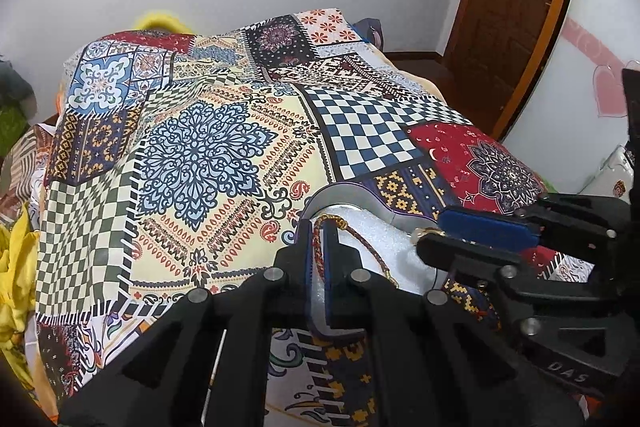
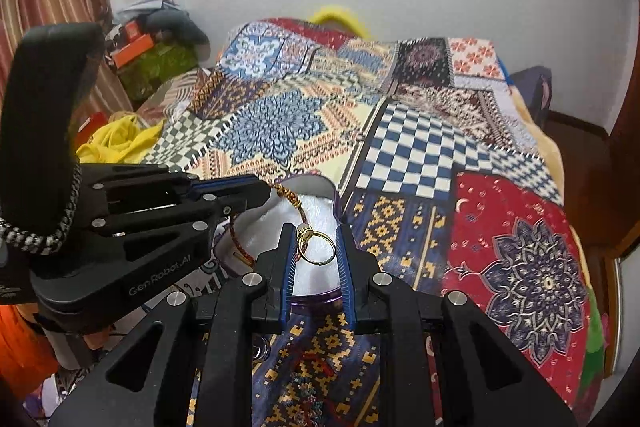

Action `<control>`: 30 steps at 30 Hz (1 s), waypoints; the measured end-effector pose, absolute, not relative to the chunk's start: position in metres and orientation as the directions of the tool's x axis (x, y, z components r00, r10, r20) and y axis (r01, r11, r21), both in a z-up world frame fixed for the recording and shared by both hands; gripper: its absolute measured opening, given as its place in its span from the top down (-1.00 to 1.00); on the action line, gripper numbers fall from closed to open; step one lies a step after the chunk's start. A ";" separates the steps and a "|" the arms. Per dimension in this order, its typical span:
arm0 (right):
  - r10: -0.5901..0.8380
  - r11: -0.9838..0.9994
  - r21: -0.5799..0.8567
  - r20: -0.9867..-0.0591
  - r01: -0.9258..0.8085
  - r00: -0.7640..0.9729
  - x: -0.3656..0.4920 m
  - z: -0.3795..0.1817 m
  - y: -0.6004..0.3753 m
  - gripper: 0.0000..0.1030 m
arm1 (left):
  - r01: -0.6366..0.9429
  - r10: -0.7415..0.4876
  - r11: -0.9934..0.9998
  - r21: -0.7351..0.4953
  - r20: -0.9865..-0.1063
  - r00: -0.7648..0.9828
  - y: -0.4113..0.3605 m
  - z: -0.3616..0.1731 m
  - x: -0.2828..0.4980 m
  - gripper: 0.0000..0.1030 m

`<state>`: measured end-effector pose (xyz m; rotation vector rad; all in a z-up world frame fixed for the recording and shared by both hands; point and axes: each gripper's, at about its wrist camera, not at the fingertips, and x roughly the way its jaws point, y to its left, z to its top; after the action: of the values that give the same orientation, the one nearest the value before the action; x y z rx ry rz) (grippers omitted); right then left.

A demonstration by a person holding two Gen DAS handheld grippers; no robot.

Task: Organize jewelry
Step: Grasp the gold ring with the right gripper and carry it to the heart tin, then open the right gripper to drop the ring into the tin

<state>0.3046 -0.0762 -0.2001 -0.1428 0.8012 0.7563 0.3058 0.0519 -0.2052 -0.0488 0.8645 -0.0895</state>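
Observation:
A purple-rimmed jewelry box (image 1: 352, 191) with white foam lining (image 2: 316, 211) lies open on the patchwork bedspread. My left gripper (image 1: 319, 227) is shut on a red-and-gold braided bracelet (image 1: 362, 245), whose cord trails over the foam; in the right wrist view it enters from the left (image 2: 260, 193) with the bracelet (image 2: 298, 209) hanging from it. My right gripper (image 2: 318, 241) is shut on a gold ring (image 2: 316, 247), held across its band between the blue pads above the box. It also shows in the left wrist view (image 1: 430, 233) at the box's right side.
The patchwork bedspread (image 1: 208, 147) covers the bed. Yellow cloth (image 2: 116, 143) and clutter lie at the left. A wooden door (image 1: 516, 7) stands at the right. More small jewelry (image 2: 306, 399) lies on the spread below the right gripper.

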 end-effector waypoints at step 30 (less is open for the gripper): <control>0.486 0.757 0.047 -0.708 -0.651 0.514 0.282 -0.174 -0.083 0.44 | 0.038 -0.093 0.995 -0.093 -0.708 0.701 0.061 -0.150 0.254 0.27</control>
<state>0.2818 -0.0832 -0.1741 -0.2369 0.7695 0.6910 0.2544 0.0610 -0.1499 -0.0731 0.7915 -0.0730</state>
